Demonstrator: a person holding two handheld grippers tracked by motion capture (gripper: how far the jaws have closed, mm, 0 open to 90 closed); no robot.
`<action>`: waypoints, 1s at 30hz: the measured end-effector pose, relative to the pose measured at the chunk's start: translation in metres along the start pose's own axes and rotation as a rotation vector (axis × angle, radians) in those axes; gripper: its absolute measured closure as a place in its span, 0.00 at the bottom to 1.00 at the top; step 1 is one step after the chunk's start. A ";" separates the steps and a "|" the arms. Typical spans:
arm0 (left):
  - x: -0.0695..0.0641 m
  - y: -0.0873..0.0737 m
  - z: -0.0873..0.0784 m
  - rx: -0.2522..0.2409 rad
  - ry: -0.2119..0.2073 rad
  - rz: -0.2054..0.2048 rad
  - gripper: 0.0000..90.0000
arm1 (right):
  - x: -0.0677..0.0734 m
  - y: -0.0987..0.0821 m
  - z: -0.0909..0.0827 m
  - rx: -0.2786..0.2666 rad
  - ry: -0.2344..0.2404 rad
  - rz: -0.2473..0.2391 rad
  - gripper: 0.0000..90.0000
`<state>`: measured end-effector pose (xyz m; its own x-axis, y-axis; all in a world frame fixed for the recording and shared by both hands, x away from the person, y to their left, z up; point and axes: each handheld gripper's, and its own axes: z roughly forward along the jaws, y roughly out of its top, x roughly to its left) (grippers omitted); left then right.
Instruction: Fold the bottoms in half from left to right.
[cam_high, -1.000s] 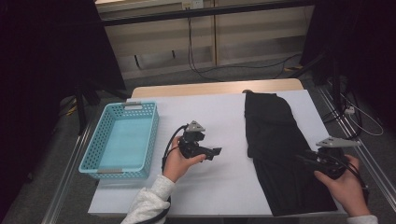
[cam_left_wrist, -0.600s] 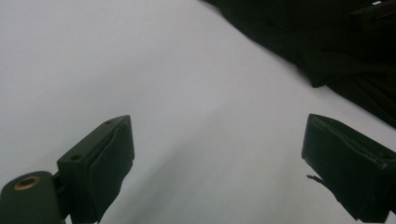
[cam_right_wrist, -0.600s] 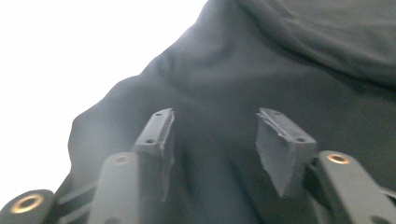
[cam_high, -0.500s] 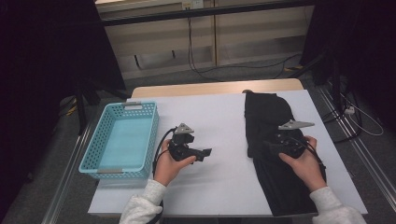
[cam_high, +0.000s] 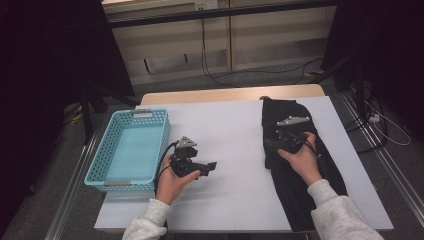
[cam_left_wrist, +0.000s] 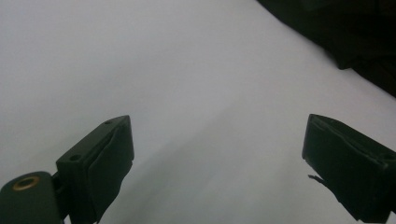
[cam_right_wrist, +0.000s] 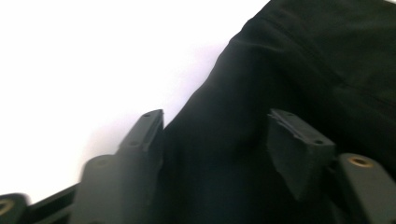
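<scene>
A long black garment (cam_high: 282, 197) lies folded along the right side of the white table (cam_high: 235, 120). My right gripper (cam_high: 269, 145) hovers over the garment's left edge, about halfway along it. Its jaws have just been opening, and in the right gripper view (cam_right_wrist: 215, 126) they stand apart with the garment (cam_right_wrist: 303, 56) under and between them, unpinched. My left gripper (cam_high: 212, 166) is held above bare table at the middle, pointing right toward the garment. Its jaws stand wide open with nothing between them (cam_left_wrist: 217, 140), and the garment's edge (cam_left_wrist: 345, 32) is far off.
A turquoise mesh basket (cam_high: 161, 145) with nothing in it stands at the table's left side, just left of the left hand. Bare white table separates the two grippers. Cables and dark stands crowd the floor beyond the right edge.
The right hand has travelled from the garment's near right part up and left to its left edge, and its jaws have spread. The left hand has drifted slightly left, toward the basket.
</scene>
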<state>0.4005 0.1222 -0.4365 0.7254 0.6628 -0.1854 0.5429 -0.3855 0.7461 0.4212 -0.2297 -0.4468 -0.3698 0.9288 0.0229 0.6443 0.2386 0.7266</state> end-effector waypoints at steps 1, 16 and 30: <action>0.000 0.000 0.000 0.000 0.000 0.000 0.10 | 0.000 0.002 0.003 0.005 -0.004 0.000 0.39; 0.003 -0.001 -0.001 -0.008 0.016 -0.014 0.10 | -0.003 0.011 0.036 -0.001 -0.068 0.001 0.62; 0.003 -0.001 -0.001 -0.012 0.023 -0.016 0.10 | -0.014 0.011 0.036 -0.022 -0.048 0.020 0.95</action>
<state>0.4015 0.1256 -0.4369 0.7063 0.6840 -0.1828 0.5493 -0.3665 0.7509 0.4574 -0.2297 -0.4642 -0.3246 0.9458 0.0048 0.6358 0.2145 0.7414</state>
